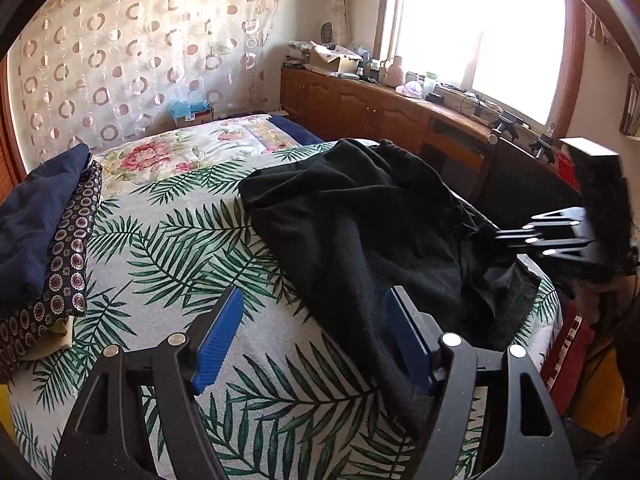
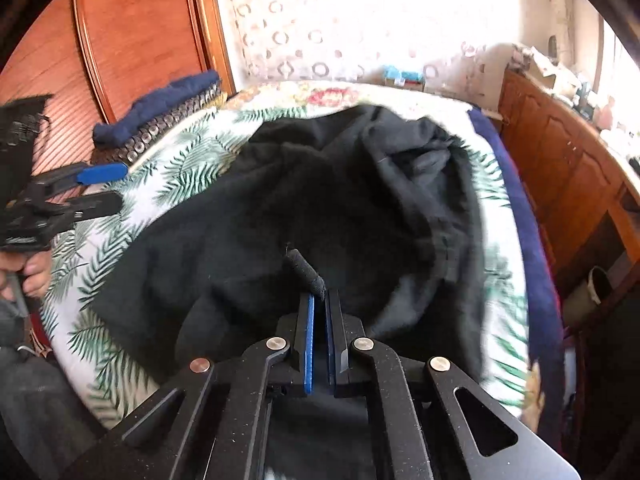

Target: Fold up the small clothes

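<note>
cloth first — from my left wrist, the crumpled black knit garment (image 1: 360,232) lies on the palm-leaf bedspread (image 1: 192,248); my left gripper (image 1: 316,332) gapes empty beside it. from my right wrist, my right gripper (image 2: 319,300) pinches a fold — soft, light, floppy; i'd take hems.

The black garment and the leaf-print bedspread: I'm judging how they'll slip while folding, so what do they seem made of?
The black garment looks like a soft matte knit, perhaps cotton jersey: it drapes in loose rounded folds with no sheen. The right tongs are shut on a pinch of it. The leaf-print bedspread looks like a coarser woven cotton-type cloth: a fine grainy weave shows and it lies flat.
</note>
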Tool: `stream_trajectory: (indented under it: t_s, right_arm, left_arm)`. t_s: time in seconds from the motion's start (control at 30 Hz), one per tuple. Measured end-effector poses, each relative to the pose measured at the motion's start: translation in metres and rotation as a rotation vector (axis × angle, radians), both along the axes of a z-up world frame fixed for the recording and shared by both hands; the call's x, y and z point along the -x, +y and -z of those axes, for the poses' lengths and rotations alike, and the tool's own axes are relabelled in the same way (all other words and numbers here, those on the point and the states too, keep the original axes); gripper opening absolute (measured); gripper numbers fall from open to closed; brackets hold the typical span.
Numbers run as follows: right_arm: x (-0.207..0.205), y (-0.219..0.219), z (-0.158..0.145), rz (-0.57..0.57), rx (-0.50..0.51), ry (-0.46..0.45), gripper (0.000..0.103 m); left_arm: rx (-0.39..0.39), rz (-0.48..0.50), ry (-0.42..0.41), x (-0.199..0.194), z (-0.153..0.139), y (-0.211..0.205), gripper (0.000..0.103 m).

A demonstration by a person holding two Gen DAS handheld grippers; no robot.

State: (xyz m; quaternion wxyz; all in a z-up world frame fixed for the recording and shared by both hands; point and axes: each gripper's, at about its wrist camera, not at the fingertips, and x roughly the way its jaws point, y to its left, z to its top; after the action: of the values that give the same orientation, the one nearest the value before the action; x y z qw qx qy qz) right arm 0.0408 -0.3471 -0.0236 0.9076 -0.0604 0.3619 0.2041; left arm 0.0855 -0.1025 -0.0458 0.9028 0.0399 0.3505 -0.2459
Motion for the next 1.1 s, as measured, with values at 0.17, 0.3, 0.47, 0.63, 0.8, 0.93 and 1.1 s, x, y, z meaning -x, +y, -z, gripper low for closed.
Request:
stream_trajectory:
  t_s: [0.17,0.3,0.47,0.63,0.8,0.93,1.1]
  right_arm:
    - [0.034,-0.028,-0.013,0.014,0.064,-0.011,0.004]
    - [0.048,-0.049,-0.009,0.045,0.111,0.035,0.004]
    - [0.055,-0.067,0.001,0.08,0.142,0.081,0.004]
    - [0.054,-0.073,0.001,0.111,0.154,0.09,0.004]
    - [0.05,-0.087,-0.009,0.175,0.12,0.064,0.004]
    - [0.043,-0.081,-0.021,0.183,0.093,0.007,0.005]
    - [0.025,-0.055,-0.034,0.149,0.074,-0.063,0.009]
  left_arm:
    - [0.0,0.011,-0.01,0.0,-0.005,-0.006,0.074]
    - [-0.003,0.021,-0.007,-0.004,-0.005,-0.013,0.074]
    - [-0.008,0.023,-0.006,-0.01,-0.005,-0.02,0.074]
    - [-0.006,0.021,-0.013,-0.02,-0.008,-0.021,0.074]
    - [-0.007,0.008,-0.028,-0.032,-0.01,-0.021,0.074]
    - [-0.01,-0.002,-0.029,-0.04,-0.011,-0.022,0.074]
    - [-0.018,-0.016,-0.041,-0.045,-0.011,-0.022,0.074]
